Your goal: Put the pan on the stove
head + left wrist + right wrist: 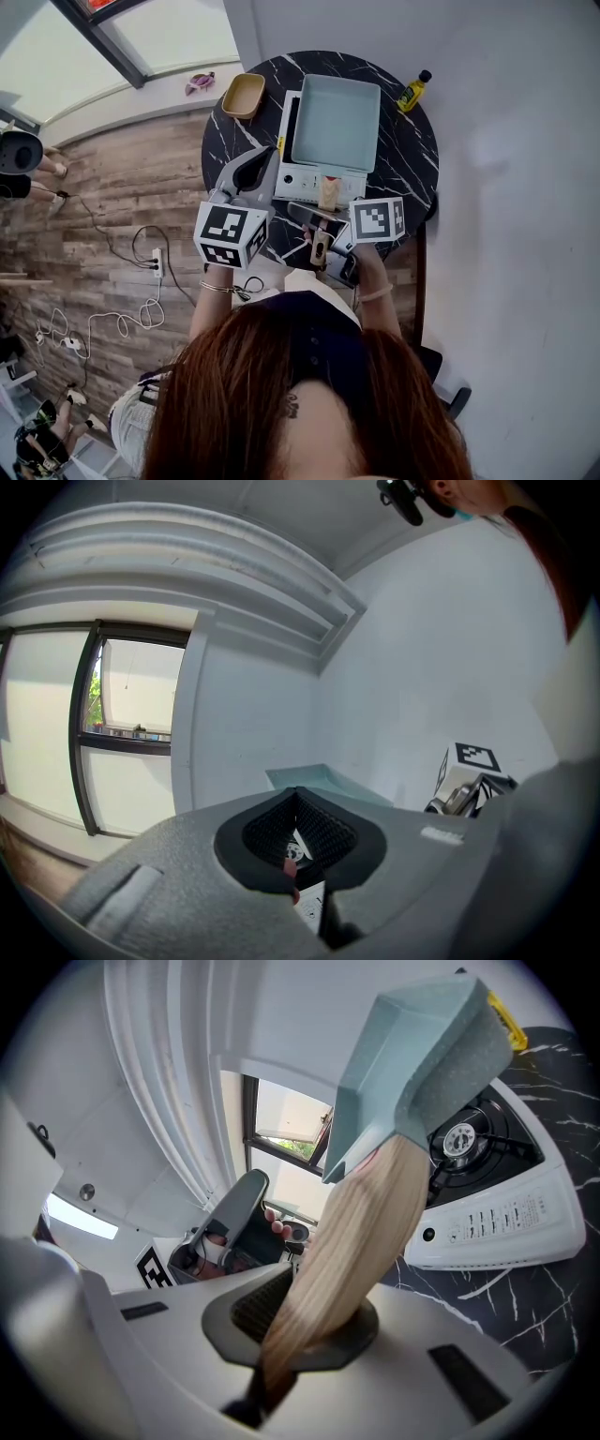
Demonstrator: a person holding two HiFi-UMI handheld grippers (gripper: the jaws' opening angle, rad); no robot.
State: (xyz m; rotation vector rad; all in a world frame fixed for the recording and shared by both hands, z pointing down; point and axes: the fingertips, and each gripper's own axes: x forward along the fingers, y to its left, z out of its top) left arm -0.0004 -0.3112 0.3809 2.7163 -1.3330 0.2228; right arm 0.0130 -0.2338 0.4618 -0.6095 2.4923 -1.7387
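1. A round, dark marbled surface [412, 159] is seen from above, with a white stove [302, 178] set on it.
2. The right tool [300, 1327] is clamped on the pan's wooden handle [361, 1232], which runs forward and up from between the jaws.
3. The pale teal, square pan [337, 122] is held just ahead of that tool, over the stove. The burner [461, 1138] is seen under the pan's raised near edge. Whether the far edge touches the stove cannot be told.
4. The left tool [246, 176] is pressed together with nothing in it. It is pointed at the stove's near corner, just beside it, and is held alongside the right tool.
5. Beyond the left tool, a tan dish [243, 96] is set at the surface's edge. Beyond the right tool, past the pan, a yellow bottle [413, 91] is stood.
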